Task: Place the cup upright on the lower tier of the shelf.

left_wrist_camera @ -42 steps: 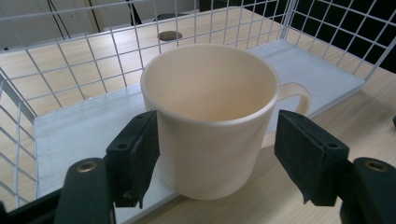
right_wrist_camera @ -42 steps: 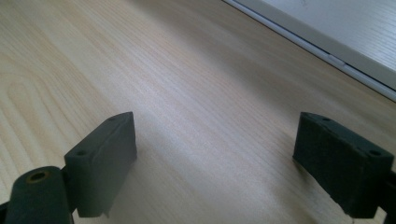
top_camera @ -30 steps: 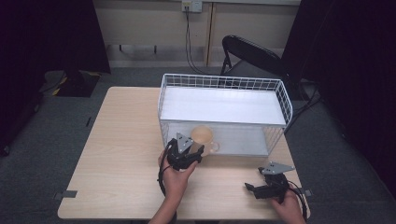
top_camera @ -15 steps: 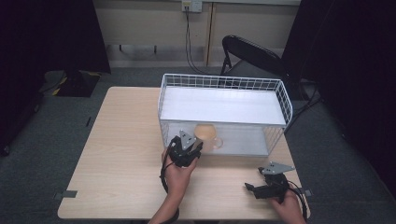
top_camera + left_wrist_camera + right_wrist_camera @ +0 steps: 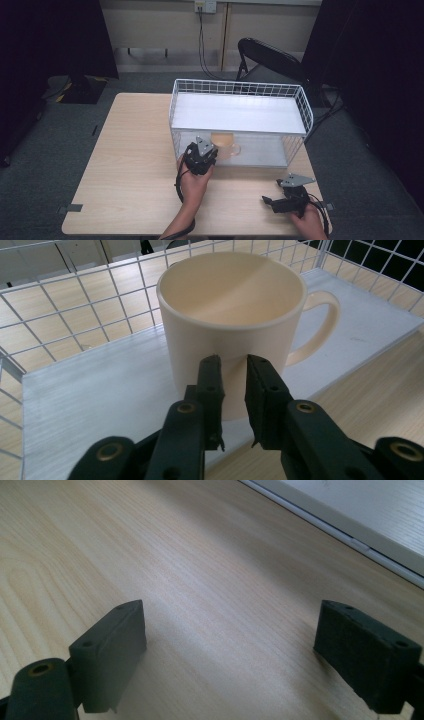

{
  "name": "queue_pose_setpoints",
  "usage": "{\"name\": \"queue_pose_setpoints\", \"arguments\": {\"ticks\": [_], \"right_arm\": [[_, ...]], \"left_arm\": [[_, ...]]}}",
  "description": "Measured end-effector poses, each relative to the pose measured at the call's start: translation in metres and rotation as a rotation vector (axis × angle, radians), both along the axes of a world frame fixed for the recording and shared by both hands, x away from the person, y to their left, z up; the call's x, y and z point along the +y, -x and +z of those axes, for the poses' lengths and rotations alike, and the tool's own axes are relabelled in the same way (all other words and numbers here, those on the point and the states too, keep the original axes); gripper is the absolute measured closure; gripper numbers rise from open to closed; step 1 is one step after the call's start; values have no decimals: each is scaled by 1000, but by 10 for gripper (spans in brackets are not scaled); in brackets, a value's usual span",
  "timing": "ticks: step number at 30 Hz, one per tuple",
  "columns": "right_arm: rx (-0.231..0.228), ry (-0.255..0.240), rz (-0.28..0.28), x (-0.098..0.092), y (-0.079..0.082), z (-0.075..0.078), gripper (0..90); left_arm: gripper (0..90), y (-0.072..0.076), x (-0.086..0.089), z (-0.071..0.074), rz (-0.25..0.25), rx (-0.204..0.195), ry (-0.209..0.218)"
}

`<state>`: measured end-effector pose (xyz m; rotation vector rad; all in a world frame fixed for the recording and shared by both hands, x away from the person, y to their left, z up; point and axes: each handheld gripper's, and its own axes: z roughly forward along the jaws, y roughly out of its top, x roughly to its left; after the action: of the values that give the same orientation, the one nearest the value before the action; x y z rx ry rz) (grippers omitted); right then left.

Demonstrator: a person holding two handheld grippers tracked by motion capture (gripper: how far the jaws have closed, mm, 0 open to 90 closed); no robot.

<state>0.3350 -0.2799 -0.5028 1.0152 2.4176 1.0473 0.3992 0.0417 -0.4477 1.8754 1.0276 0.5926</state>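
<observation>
High view: I see a white wire basket (image 5: 300,100) standing on the wooden tabletop (image 5: 135,150), with a white floor panel inside it. The one thing in the basket is a cream mug (image 5: 223,143), upright near the front wall towards the basket's left end, its handle pointing right.

My left hand-held gripper (image 5: 206,150) sits right at that front wall. In the left gripper view its jaws are drawn close with a narrow gap between them, their tips up against the near side of the mug (image 5: 235,320); I cannot tell whether they actually pinch its wall. The mug is empty inside.

My right hand-held gripper (image 5: 270,202) lies low over the tabletop near the front edge, well apart from the basket. In the right gripper view its jaws are spread wide above bare wood (image 5: 210,580), holding nothing.
</observation>
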Motion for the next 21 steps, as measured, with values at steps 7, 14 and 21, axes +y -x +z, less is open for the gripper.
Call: {"name": "queue_pose_setpoints", "arguments": {"ticks": [7, 14, 21], "right_arm": [[0, 0, 1, 0, -1, 0, 124], [-1, 1, 1, 0, -1, 0, 124], [-1, 0, 1, 0, -1, 0, 124]], "left_arm": [[578, 5, 5, 1, -11, 21, 41], [369, 12, 12, 3, -89, 41, 41], [284, 19, 23, 4, -135, 56, 49]]}}
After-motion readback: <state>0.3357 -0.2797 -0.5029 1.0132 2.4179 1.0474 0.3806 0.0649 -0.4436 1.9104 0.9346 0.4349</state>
